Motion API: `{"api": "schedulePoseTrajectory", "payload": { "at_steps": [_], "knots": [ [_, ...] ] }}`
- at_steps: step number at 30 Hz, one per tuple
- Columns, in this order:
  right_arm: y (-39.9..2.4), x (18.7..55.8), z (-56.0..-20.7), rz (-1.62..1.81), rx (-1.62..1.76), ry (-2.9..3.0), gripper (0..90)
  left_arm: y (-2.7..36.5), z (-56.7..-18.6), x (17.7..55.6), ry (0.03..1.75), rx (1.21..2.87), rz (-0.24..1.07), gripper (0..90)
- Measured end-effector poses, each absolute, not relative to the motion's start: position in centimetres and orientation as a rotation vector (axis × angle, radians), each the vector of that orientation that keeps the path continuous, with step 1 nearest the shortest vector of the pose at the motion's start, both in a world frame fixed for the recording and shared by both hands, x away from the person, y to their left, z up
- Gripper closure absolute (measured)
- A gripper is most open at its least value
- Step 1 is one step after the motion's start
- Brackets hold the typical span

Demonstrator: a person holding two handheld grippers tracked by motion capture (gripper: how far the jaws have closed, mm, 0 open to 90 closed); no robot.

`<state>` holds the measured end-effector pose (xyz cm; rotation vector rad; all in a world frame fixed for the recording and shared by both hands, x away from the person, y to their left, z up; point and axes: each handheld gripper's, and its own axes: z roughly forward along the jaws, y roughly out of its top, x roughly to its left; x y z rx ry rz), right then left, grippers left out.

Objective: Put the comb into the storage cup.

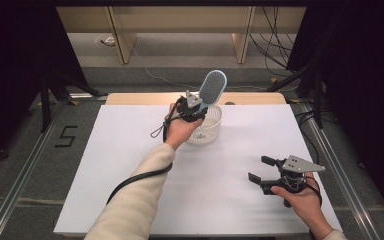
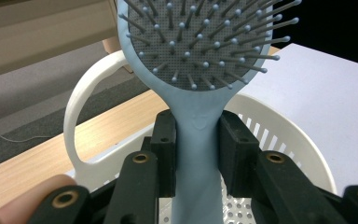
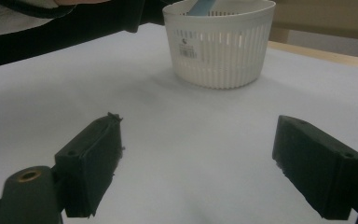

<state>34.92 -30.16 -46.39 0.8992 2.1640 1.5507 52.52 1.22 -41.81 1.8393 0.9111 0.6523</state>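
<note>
A white table (image 1: 130, 165) carried a white basket (image 1: 211, 131) near its far edge. The left gripper (image 1: 194, 107) hovered right over the basket, jaws clamped on the handle of a blue brush (image 1: 213, 87). The brush stood nearly upright, bristle head tilted up and away, handle end pointing down into the basket. The right gripper (image 1: 258, 170) rested well apart near the table's front, jaws spread wide and empty

The left gripper (image 1: 196, 111) is held far out on an extended forearm in a cream sleeve, its fingers (image 2: 165, 154) clamped and pointing upward. The right gripper (image 1: 261, 171) sits low near the person, fingers (image 3: 91, 163) spread wide, pointing left.
</note>
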Motion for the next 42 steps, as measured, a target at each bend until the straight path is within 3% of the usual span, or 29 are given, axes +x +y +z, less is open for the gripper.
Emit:
{"api": "schedulePoseTrajectory", "payload": {
  "at_steps": [37,42],
  "knots": [
    [-30.18,34.93,-46.43,1.55,0.901,2.167,16.8,1.07,-42.34,52.81,0.892,1.876,0.665,69.2],
    [-30.22,34.92,-46.4,1.549,0.898,2.168,16.8,1.37,-42.47,52.76,0.924,1.905,0.654,61.7]
  ]
}}
